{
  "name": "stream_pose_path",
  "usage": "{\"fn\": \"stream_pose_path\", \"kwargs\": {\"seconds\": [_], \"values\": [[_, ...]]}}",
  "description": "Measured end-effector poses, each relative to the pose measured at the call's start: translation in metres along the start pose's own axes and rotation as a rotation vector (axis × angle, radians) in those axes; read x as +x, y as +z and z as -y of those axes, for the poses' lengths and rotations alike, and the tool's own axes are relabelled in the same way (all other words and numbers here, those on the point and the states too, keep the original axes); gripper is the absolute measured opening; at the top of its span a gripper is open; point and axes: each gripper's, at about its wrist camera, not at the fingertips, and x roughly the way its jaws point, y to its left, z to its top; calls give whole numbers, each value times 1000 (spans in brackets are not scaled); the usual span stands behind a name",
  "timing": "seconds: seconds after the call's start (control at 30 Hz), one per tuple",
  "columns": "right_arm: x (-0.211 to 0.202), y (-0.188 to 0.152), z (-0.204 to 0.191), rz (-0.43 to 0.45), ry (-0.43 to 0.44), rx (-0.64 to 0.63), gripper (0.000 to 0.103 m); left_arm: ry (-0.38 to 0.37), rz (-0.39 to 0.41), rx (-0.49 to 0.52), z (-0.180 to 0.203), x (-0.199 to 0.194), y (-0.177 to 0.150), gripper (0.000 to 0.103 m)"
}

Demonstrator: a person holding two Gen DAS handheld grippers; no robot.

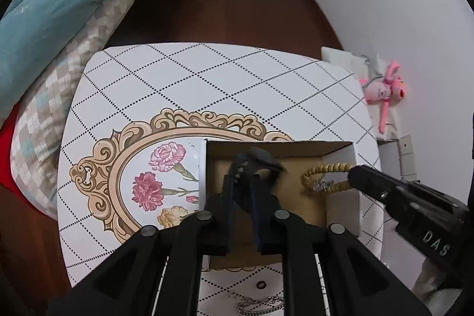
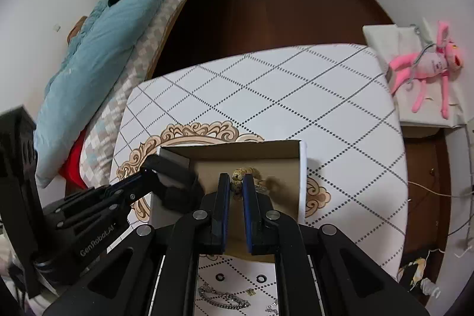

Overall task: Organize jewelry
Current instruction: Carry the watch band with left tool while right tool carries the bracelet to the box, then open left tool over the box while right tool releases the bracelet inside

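An open cardboard box (image 1: 343, 191) (image 2: 302, 171) stands on the patterned table. My left gripper (image 1: 247, 176) is inside it, shut on a black band (image 1: 260, 159), which also shows as a dark bundle in the right wrist view (image 2: 177, 191). My right gripper (image 2: 236, 181) reaches into the box and is shut on a tan beaded bracelet (image 2: 238, 178) (image 1: 326, 169) with a small silver charm (image 1: 321, 185). A silver chain (image 1: 260, 305) (image 2: 222, 296) and small black rings (image 1: 261, 284) (image 2: 260, 278) lie on the table in front of the box.
The table (image 1: 207, 79) (image 2: 296, 85) is white with a dotted diamond grid and a floral oval. A bed with a teal duvet (image 1: 53, 5) is at the left. A pink plush toy (image 2: 426, 64) lies on a white stand at the right.
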Motion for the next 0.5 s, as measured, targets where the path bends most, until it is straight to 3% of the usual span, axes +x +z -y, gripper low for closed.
{"fn": "stream_pose_path", "kwargs": {"seconds": [0.07, 0.13, 0.17, 0.2, 0.27, 0.33, 0.43, 0.5], "values": [[11, 4, 3, -36, 25, 1, 10, 5, 6, -11, 1, -3, 2, 16], [18, 5, 6, -63, 18, 6, 14, 36, 19, -8, 1, -7, 4, 43], [20, 6, 7, -75, 7, 8, 28, 60, 32, -8, 1, -10, 3, 68], [20, 6, 9, -74, -1, 9, 48, 70, 60, -12, -1, -15, 3, 75], [18, 6, 10, -61, -45, -6, 59, 97, 94, -10, -3, -21, 1, 75], [13, 4, 10, -44, -108, -32, 61, 132, 104, -11, -8, -22, -1, 77], [9, -2, 10, -24, -221, -74, 80, 189, 140, -14, -15, -21, -9, 98], [9, -10, 10, -13, -308, -106, 92, 208, 148, 1, -18, -16, -17, 103]]}}
